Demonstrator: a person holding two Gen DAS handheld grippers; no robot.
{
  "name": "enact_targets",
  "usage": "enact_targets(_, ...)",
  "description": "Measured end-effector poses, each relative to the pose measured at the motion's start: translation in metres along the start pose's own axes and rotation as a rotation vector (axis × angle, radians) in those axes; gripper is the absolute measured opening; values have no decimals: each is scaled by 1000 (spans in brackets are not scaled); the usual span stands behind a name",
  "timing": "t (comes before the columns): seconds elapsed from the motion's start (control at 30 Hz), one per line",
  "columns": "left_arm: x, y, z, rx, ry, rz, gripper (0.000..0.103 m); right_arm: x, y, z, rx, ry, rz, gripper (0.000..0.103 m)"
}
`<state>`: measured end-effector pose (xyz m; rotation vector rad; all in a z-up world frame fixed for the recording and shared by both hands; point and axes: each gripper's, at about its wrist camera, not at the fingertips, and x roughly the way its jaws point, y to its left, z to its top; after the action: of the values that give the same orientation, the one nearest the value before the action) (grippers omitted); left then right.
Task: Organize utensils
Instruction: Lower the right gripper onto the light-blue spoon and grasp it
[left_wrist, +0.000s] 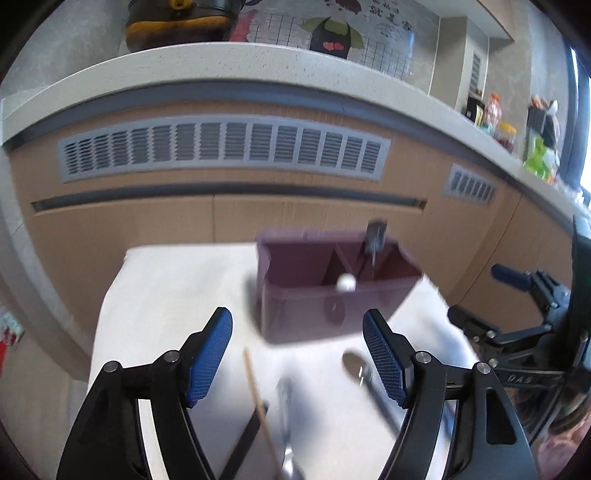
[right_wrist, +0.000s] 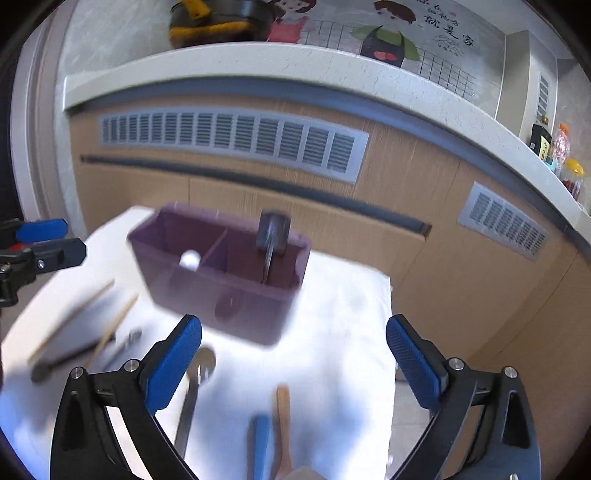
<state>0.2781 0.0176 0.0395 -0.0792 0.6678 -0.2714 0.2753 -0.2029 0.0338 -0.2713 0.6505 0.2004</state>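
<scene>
Utensils lie loose on a white cloth-covered table (right_wrist: 343, 332), and both tongs hang over them with nothing held. The left gripper (left_wrist: 297, 350) has its blue pads spread wide; between and below them lie a wooden chopstick (left_wrist: 258, 398), a blurred metal utensil (left_wrist: 286, 417) and, by its right pad, a metal spoon (left_wrist: 356, 365) with the bowl toward the far side and the handle running back under the finger. The right gripper (right_wrist: 293, 354) stands spread wider still, with bare cloth in the gap. Low between its fingers lie a blue-handled utensil (right_wrist: 260, 443) and a wooden one (right_wrist: 283, 424), both with their long axes running away from the tongs. By its left pad is the same spoon, bowl away. Farther left, two chopsticks (right_wrist: 74, 317) lie slanted, with dark-handled pieces beside them.

Beyond both tongs, at the far part of the table, stands a purple divided caddy (right_wrist: 221, 273), its long side across the view. A metal utensil (right_wrist: 271, 243) stands upright in its right compartment; a small white ball-like thing (right_wrist: 190, 260) shows near the divider.

Behind the table runs a wood-fronted counter (left_wrist: 258, 206) with grey vent grilles, a pale stone top, jars at its right end and a cartoon wall panel above. Motion blur softens most detail.
</scene>
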Motion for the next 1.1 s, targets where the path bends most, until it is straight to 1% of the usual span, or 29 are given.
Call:
enact_targets(0.13,-11,2,-35,3,57,22,75,-10,0,-32,9,45,9,99)
enact_targets(0.23,-18,3,-63,15,108,45,76,-20,-3,-61,31,89,31,99)
enact_targets(0.33,-23,3,-90,20,159,49,76,-33,1,-92,18,141,34,99)
enact_targets(0.4,-27,0,-104,25,177,49,76,-44,6,-112,-4,164,35,99)
enact_targets(0.43,-29,-2,-110,29,183,47,77,-51,8,-121,-18,171,33,99)
enact_targets(0.57,-31,-8,-128,27,205,36,82,-76,19,-152,-86,196,46,99)
enact_targets(0.67,-27,-12,-134,18,232,30,83,-78,18,-160,-76,200,41,99)
enact_targets(0.73,-25,-12,-136,10,246,30,83,-74,11,-158,-33,184,22,94)
enact_targets(0.77,-25,-12,-137,6,247,34,83,-69,6,-155,7,175,21,88)
enact_targets(0.8,-27,-12,-136,1,246,36,83,-64,3,-153,35,178,27,79)
enact_targets(0.83,-28,-11,-136,-1,242,37,83,-57,1,-150,65,189,39,73)
enact_targets(0.87,-30,-10,-135,-4,239,39,83,-50,-1,-149,91,204,54,60)
enact_targets(0.9,-32,-10,-135,-7,236,42,83,-42,-2,-148,109,223,71,51)
enact_targets(0.97,-36,-7,-133,-9,226,50,83,-30,0,-149,124,251,81,47)
enact_targets(1.1,-40,5,-134,-36,219,73,83,-24,11,-149,79,251,59,47)
